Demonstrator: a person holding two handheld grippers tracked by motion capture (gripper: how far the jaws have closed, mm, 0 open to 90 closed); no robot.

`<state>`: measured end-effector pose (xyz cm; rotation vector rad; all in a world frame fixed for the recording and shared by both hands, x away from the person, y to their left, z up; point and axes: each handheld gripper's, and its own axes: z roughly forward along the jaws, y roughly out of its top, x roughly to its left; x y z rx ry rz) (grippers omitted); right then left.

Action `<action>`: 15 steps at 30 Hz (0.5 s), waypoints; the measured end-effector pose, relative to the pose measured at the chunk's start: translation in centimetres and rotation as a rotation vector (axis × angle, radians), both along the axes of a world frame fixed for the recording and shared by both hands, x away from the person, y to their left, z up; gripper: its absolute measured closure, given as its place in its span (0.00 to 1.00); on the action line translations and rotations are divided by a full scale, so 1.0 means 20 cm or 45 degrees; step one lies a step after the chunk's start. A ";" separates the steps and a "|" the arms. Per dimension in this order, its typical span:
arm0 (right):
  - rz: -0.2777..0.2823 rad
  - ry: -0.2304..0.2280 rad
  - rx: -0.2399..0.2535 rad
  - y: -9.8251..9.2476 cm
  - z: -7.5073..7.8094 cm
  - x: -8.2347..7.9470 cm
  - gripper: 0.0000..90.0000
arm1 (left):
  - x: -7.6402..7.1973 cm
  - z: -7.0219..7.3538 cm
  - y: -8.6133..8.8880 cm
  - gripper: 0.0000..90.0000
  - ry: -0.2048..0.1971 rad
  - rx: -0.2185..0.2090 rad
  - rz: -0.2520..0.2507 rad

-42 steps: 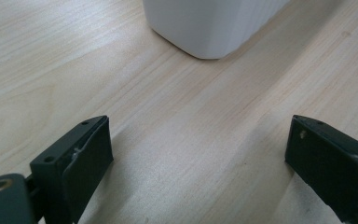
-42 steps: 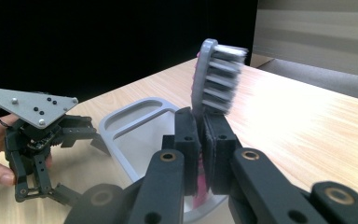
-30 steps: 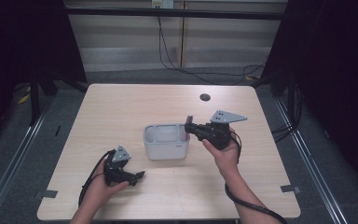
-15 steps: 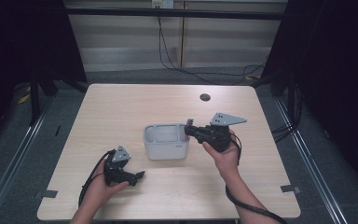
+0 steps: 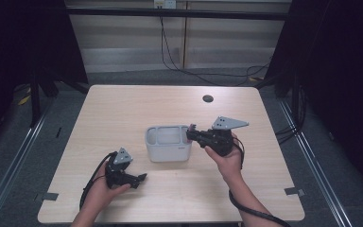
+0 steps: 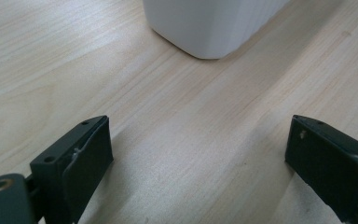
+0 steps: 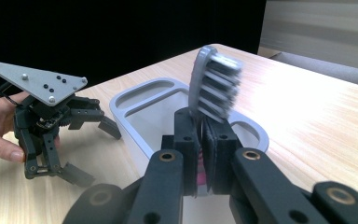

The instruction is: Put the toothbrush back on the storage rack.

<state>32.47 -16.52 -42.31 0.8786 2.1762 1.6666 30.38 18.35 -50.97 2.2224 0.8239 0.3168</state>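
Pale wood table [image 5: 123, 113] under us, white caddy [image 5: 168, 143] near its middle. We see a toothbrush [image 7: 214, 88] clamped in the right gripper [image 7: 204, 140], head up, at the caddy's right rim. Left gripper [image 5: 139, 178] w/ jaws spread wide, nothing between, resting near the caddy.

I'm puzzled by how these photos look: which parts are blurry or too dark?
Right gripper view: the toothbrush head is smeared, and the background behind the table is black. Left gripper view: the white holder is soft while the wood grain is crisp. High view: the room's sides sink into darkness.
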 end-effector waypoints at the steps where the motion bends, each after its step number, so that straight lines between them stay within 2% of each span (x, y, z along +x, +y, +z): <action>1: 0.000 0.000 0.000 0.00 0.00 0.00 0.94 | 0.00 0.00 0.00 0.08 -0.001 0.001 0.001; 15: 0.000 0.009 -0.005 0.00 -0.01 0.00 0.93 | 0.00 0.00 0.00 0.08 0.000 0.000 0.001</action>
